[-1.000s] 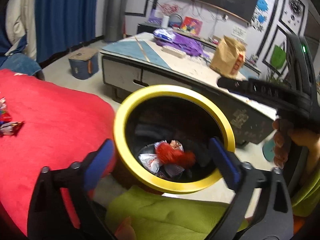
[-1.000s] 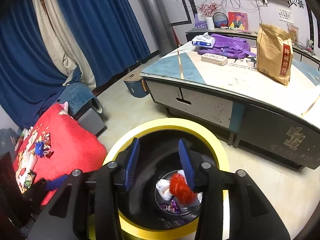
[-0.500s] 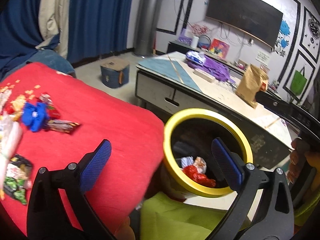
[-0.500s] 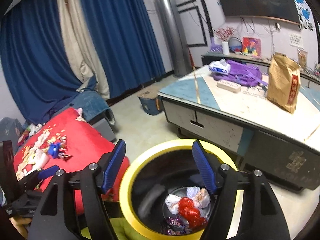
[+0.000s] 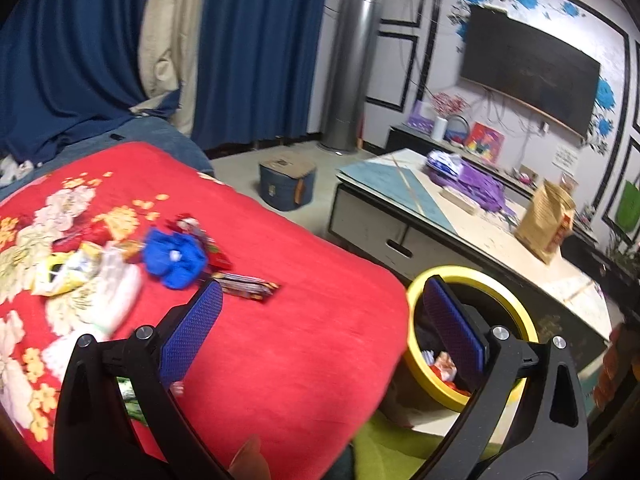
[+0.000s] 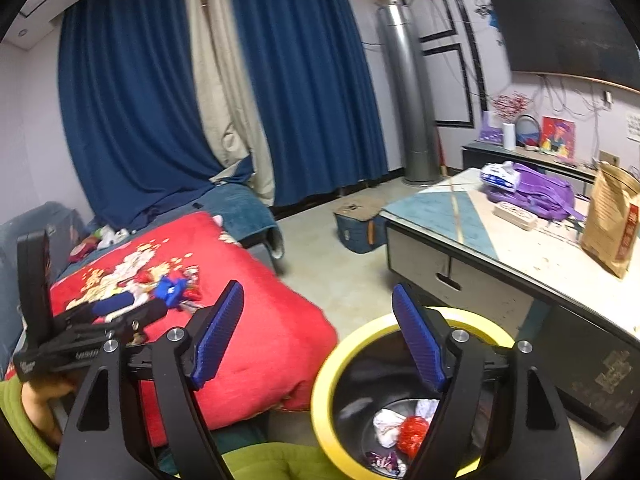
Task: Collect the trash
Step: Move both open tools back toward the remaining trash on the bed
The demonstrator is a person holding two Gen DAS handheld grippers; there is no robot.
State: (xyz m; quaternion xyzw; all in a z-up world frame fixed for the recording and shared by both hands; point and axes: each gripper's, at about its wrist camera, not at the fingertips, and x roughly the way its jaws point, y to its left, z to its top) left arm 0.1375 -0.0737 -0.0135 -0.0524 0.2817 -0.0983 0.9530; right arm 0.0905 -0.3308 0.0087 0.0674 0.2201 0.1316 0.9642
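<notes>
From our left wrist view, the left claw (image 5: pixel 320 320) is spread wide and holds nothing, pointing over the red quilt (image 5: pixel 304 320) toward the litter that lies on it: a dark wrapper (image 5: pixel 249 289) nearest the claw, a blue wad (image 5: pixel 176 257) just beyond it, a yellow packet (image 5: pixel 60 270) and a white bag (image 5: pixel 114 298) further left, all somewhat blurred. The bin (image 5: pixel 516 316) with its yellow rim stands beside the quilt's edge, low on the right, with scraps showing inside. A counter (image 5: pixel 500 236) behind it carries a paper bag (image 5: pixel 546 226), which we take to be no part of the job. From our right wrist view, the right claw (image 6: pixel 318 336) is likewise open and empty, hanging above the bin (image 6: pixel 320 396), where we see a red scrap (image 6: pixel 412 432), white paper (image 6: pixel 386 426) and a purple wrapper (image 6: pixel 380 460) at the bottom. The left claw (image 6: pixel 116 306) shows at far left above the quilt (image 6: pixel 280 340), near the blue wad (image 6: pixel 170 286). We judge the work part done: several pieces are binned, yet a cluster is left on the quilt, and the dark wrapper looks the likeliest next pick for the left claw
</notes>
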